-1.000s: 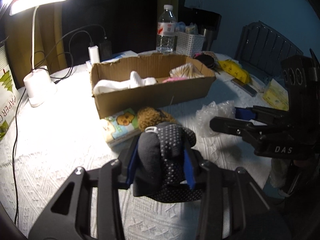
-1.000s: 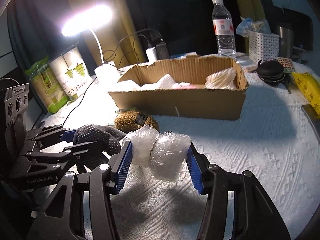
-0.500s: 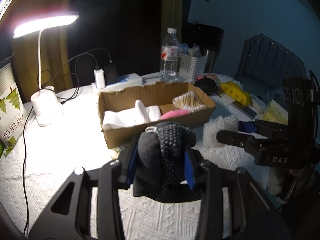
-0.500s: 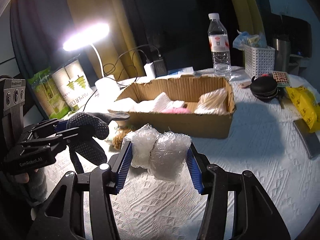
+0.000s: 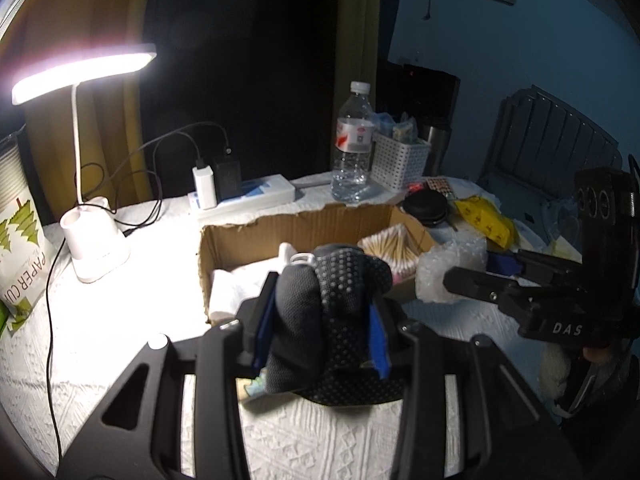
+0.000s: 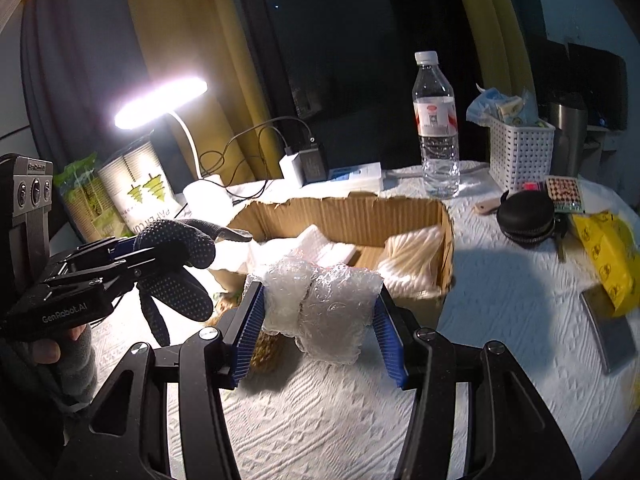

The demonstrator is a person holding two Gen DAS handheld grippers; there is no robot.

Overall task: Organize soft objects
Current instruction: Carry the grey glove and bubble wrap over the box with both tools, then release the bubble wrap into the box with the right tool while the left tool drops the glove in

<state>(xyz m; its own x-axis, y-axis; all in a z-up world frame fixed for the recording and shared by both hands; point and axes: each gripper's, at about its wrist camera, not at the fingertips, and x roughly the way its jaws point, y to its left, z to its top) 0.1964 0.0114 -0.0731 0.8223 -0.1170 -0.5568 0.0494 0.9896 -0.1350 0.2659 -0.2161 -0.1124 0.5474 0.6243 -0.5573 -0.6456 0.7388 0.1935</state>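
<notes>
My left gripper (image 5: 322, 322) is shut on a black dotted glove (image 5: 328, 312) and holds it in the air just in front of the cardboard box (image 5: 296, 228). The glove also shows in the right wrist view (image 6: 176, 264). My right gripper (image 6: 320, 320) is shut on a wad of bubble wrap (image 6: 320, 304), raised near the box's (image 6: 348, 216) front wall. The wrap also shows in the left wrist view (image 5: 448, 268). The box holds white cloth (image 6: 304, 248) and a bag of cotton swabs (image 6: 412, 256). A brown fuzzy item (image 6: 268, 348) lies on the table under the wrap.
A lit desk lamp (image 5: 92, 240) stands left of the box. Behind it are a water bottle (image 6: 436, 128), a white basket (image 6: 520, 152), chargers and cables (image 5: 216, 180). A black round case (image 6: 528, 212), a yellow packet (image 6: 608, 256) and a phone (image 6: 608, 332) lie to the right. A paper-cup pack (image 6: 136, 196) stands at the left.
Both grippers have risen and moved toward the box, each still holding its item. The box now sits closer and lower in both views.
</notes>
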